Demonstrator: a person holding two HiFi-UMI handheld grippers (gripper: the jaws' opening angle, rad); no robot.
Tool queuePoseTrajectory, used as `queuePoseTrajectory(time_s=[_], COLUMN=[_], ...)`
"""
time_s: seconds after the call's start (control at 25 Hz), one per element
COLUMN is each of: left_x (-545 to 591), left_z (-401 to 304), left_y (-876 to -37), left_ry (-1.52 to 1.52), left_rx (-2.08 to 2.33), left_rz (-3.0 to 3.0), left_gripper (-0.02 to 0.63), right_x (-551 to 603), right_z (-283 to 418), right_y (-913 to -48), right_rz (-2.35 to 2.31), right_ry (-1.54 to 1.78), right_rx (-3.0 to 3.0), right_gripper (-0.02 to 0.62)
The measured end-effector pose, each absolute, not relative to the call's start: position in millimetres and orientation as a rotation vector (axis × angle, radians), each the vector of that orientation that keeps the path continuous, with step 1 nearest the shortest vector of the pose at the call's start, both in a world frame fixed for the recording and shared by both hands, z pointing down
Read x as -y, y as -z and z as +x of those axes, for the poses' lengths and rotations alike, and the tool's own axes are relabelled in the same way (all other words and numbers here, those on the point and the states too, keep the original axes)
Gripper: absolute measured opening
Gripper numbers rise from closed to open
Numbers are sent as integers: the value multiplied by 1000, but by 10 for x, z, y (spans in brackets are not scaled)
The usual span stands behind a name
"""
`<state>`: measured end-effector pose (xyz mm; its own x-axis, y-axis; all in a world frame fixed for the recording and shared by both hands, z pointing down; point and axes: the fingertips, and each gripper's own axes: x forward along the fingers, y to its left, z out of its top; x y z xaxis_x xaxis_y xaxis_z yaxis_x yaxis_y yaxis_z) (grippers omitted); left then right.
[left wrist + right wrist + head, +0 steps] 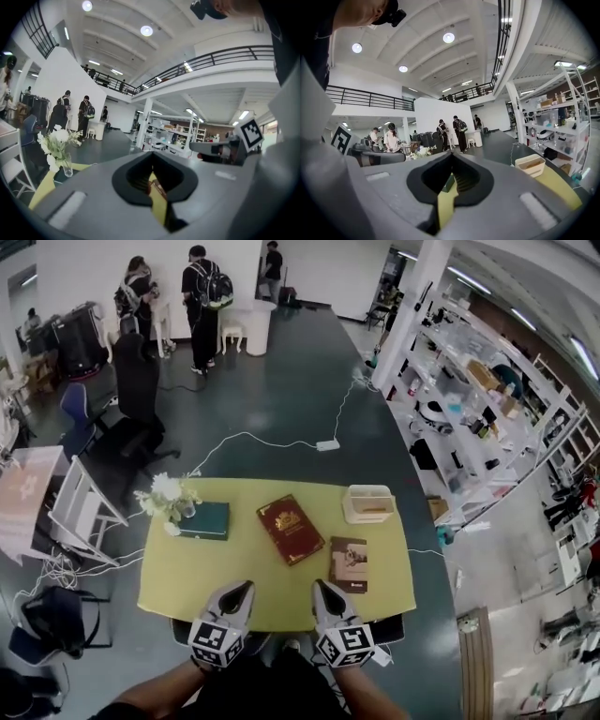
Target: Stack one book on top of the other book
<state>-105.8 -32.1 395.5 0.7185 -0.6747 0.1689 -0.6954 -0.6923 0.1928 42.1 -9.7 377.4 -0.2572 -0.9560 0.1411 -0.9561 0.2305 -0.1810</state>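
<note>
Red hardcover book (291, 529) at 12 o'clock, brown book (349, 564) at 1 o'clock; left gripper (246, 588) and right gripper (319, 586), pressed together and empty, may shove instead of grasp.

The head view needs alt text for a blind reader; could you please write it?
A red book and a brown book lie apart on a yellow table, with a green book, a vase of flowers and a cream box also on it. The left gripper and right gripper, both shut and empty, hover at its near edge.
</note>
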Motion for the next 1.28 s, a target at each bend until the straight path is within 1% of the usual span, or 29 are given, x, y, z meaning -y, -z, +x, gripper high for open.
queuePoseTrajectory(time_s=[0.44,0.64,0.72,0.76,0.8,0.88,1.0,1.2,1.28], left_x=[703,961,1050,1099,1156,1281,1485,1817,1940], left_z=[-752,-561,-483,-443,-405,-331,-222,-86,-26], left_y=[-4478,-4822,-4999,-5092,-5189,-5395,-5760,-6438,-6670], left_ry=[-211,-182,-182,-189,-197,-206,-218,-258,-268], left_rx=[1148,1198,1199,1193,1188,1180,1170,1167,1172], left_rz=[2611,2633,2622,2613,2606,2594,2568,2470,2425], left_gripper=[8,8,25,47,55,72,115,152,156], right_x=[537,886,1021,1090,1163,1305,1522,1903,2047], right_z=[861,1103,1188,1222,1254,1324,1442,1675,1763], right_y=[-4428,-4954,-5198,-5323,-5449,-5687,-6021,-6580,-6791], right_rz=[1824,1774,1761,1750,1740,1725,1703,1674,1659], right_ry=[-446,-464,-492,-514,-536,-563,-565,-632,-666], right_rx=[2439,2428,2415,2409,2401,2382,2359,2327,2309], right_gripper=[3,4,5,37,90,100,122,205,225])
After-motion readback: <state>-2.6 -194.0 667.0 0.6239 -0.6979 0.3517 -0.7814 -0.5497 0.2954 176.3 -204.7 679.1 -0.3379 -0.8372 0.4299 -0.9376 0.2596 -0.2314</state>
